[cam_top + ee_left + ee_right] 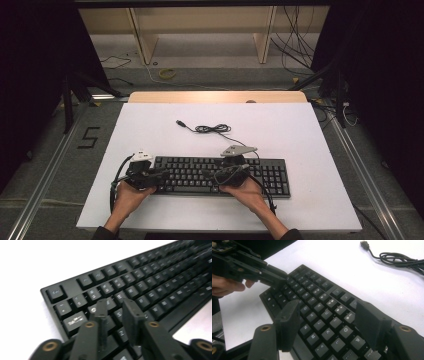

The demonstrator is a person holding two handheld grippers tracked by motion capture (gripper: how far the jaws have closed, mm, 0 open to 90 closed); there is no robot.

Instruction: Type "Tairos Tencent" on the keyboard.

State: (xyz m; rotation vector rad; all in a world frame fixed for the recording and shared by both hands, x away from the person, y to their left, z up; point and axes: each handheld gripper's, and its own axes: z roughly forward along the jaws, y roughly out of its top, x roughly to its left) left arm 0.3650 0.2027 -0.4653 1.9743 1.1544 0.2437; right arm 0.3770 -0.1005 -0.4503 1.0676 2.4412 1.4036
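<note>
At the 6 o'clock edge of the high view two forearms come in over the white table (150,130), each hand holding a gripper over a black keyboard (265,175) that lies across the near half of the table, its long side running from 9 to 3 o'clock.

The left gripper (161,173) sits at the keyboard's 9 o'clock end, its body held level and pointing toward 3 o'clock. In the left gripper view its jaws (115,310) stand a narrow gap apart above the letter keys near the Tab key, with nothing between them; whether the tips touch a key I cannot tell.

The right gripper (209,174) hovers over the middle of the keyboard, pointing toward 9 o'clock, its grey three-cornered plate (238,149) on top. In the right gripper view its jaws (329,322) stand wide apart above the letter rows, holding nothing, the keys visible between them. The same view shows the left gripper at 10 o'clock, its tips (277,280) down at the far end of the keyboard.

Beyond the keyboard, toward 12 o'clock, a black cable (212,128) lies bunched on the table, ending in a USB plug (179,122) at its 9 o'clock end; its other end trails back toward the keyboard.

Farther still, past the table's wooden edge (217,96), a yellow ring (167,73) lies on the floor.
</note>
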